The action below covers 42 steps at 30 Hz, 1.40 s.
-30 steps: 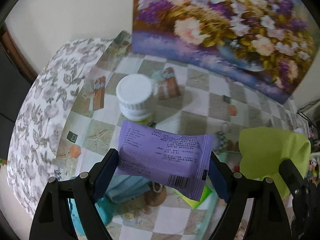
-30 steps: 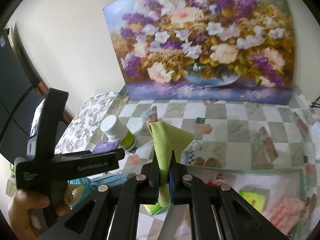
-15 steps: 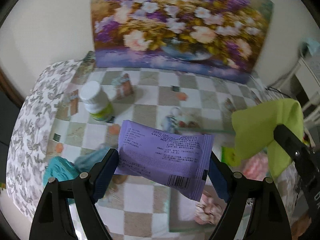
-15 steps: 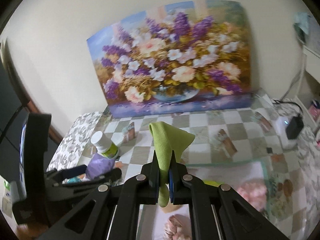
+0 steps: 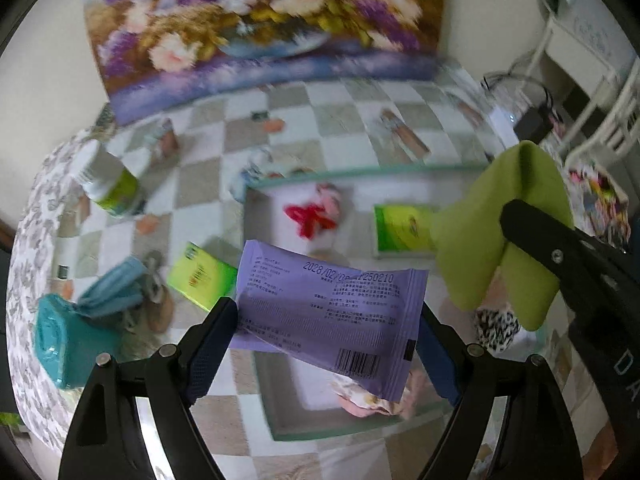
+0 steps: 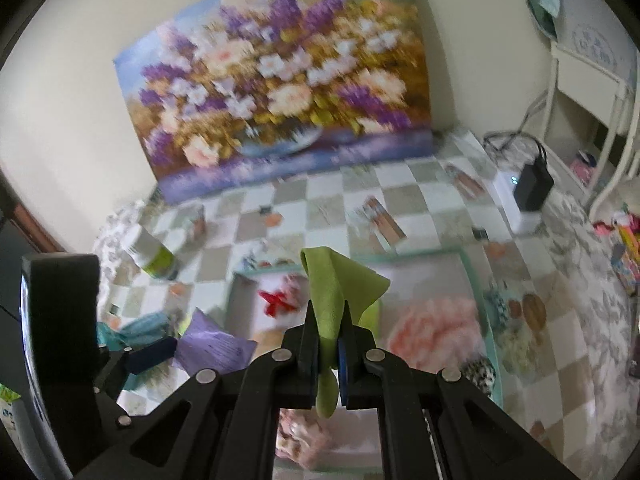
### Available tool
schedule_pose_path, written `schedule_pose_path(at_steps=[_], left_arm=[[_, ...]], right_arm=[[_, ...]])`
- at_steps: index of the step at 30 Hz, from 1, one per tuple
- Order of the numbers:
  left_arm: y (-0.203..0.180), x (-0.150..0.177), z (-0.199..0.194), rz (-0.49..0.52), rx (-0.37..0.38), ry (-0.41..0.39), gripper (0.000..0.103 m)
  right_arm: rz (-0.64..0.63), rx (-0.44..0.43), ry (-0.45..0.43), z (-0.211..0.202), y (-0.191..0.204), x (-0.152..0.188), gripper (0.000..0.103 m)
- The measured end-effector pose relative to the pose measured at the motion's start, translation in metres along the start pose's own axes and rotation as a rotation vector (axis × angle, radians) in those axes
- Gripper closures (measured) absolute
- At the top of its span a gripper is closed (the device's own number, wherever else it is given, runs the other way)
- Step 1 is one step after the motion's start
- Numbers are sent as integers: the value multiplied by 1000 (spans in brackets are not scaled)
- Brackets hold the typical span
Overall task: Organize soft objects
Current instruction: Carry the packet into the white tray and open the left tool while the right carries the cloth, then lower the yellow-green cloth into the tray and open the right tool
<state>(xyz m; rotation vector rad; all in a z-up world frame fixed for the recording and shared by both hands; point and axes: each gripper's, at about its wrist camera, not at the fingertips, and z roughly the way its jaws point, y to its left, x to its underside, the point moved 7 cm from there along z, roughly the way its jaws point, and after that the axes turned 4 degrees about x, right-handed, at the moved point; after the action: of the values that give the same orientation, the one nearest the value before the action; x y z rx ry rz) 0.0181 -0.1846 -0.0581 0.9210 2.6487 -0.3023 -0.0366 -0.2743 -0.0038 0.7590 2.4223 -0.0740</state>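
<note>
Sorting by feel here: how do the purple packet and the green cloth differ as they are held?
The purple packet is flat, printed and spans wide-set left gripper fingers; the green cloth is plain, folded and pinched between the right gripper's nearly touching fingers. The packet keeps its shape; the cloth droops. Both are held above the tray.

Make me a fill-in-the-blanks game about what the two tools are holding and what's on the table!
1. The left tool holds a ____ packet with a barcode.
2. The right tool is shut on a ____ cloth.
3. The bottle on the checked tablecloth has a ____ cap.
4. Inside the tray lies a toy with a ____ bow.

Missing words: purple; green; white; red
</note>
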Motion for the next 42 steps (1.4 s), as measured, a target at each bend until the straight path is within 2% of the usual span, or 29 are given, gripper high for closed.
schedule_pose_path(at_steps=[5, 11, 16, 19, 27, 29, 31, 34, 37, 42], left_arm=[[-8, 14, 16, 5, 23, 61, 16], [-2, 20, 22, -24, 15, 95, 15], [5, 22, 25, -57, 14, 117, 14], [8, 24, 27, -68, 12, 129, 6], [15, 25, 27, -95, 6, 146, 6], [19, 24, 24, -106, -1, 139, 6], [22, 23, 22, -116, -1, 133, 6], [28, 21, 18, -137, 2, 123, 6], [36, 18, 15, -165, -4, 113, 6], [58, 14, 8, -240, -43, 85, 6]], right_arm=[[40, 29, 84, 19, -15, 18, 92], [70, 59, 123, 28, -24, 25, 91], [71, 95, 153, 34, -27, 28, 53], [82, 107, 158, 36, -31, 29, 44], [93, 137, 174, 41, -37, 30, 29], [98, 140, 169, 40, -38, 29, 24], [104, 143, 159, 38, -39, 27, 14], [107, 147, 147, 35, -40, 24, 7], [107, 159, 138, 33, -41, 22, 3], [104, 169, 136, 32, -41, 22, 2]])
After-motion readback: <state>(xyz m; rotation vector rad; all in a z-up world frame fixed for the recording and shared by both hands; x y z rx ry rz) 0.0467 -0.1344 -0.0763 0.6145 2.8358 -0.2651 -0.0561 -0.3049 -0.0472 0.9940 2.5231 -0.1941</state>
